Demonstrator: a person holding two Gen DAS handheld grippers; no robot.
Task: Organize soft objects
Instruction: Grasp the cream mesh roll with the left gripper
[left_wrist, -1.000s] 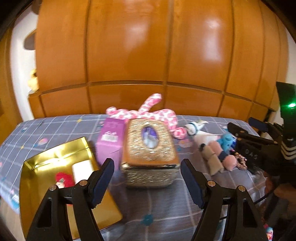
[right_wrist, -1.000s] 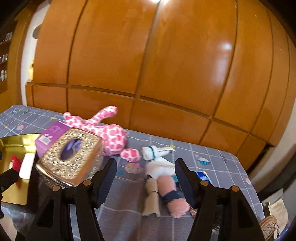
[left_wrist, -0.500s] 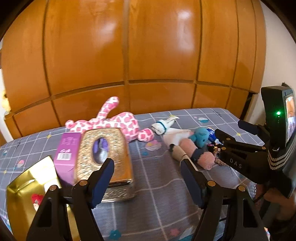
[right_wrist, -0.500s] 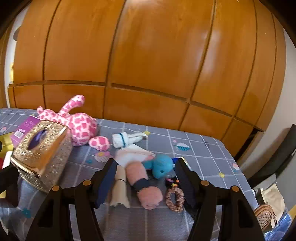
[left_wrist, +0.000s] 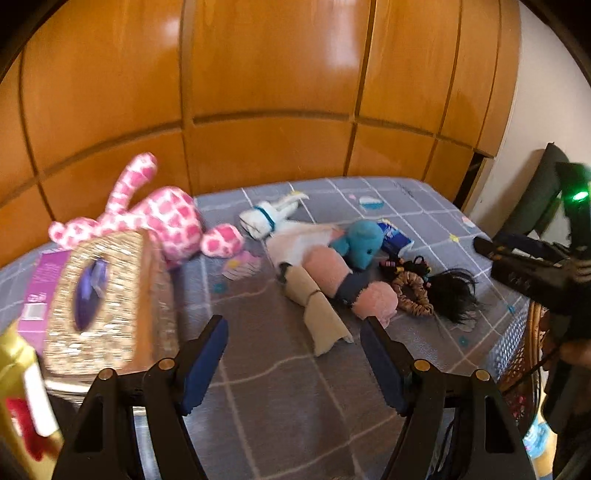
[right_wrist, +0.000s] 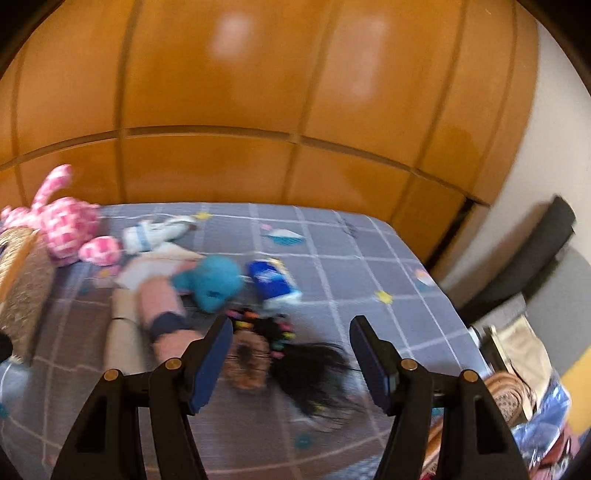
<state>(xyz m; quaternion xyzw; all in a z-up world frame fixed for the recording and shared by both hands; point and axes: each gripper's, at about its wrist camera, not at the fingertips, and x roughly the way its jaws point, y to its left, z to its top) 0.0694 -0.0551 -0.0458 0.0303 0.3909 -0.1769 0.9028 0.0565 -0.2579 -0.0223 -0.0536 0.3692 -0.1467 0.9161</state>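
Soft things lie on a grey checked bed (left_wrist: 280, 391): a pink spotted plush (left_wrist: 166, 218), a small white plush (left_wrist: 266, 216), a blue plush (left_wrist: 360, 242), a pink sock (left_wrist: 340, 280), a beige sock (left_wrist: 317, 310), a leopard scrunchie (left_wrist: 412, 295) and a black hair piece (left_wrist: 454, 291). My left gripper (left_wrist: 293, 356) hangs open above the bed, just short of the socks, with nothing between its fingers. My right gripper (right_wrist: 290, 360) is open over the scrunchie (right_wrist: 247, 360) and hair piece (right_wrist: 314, 369), not touching them. The blue plush (right_wrist: 216, 282) lies just beyond.
A glittery gold tissue box (left_wrist: 103, 299), a purple box (left_wrist: 40, 284) and a gold tin (left_wrist: 18, 406) stand at the left. A blue packet (right_wrist: 273, 282) lies by the blue plush. Wooden panelling (left_wrist: 277, 92) backs the bed. Bags and a basket (right_wrist: 513, 391) sit beyond the bed's right edge.
Both grippers have swung to the right and sunk a little. The tissue box has slid to the left of both views, and the socks, scrunchie and hair piece have come in front of the fingers.
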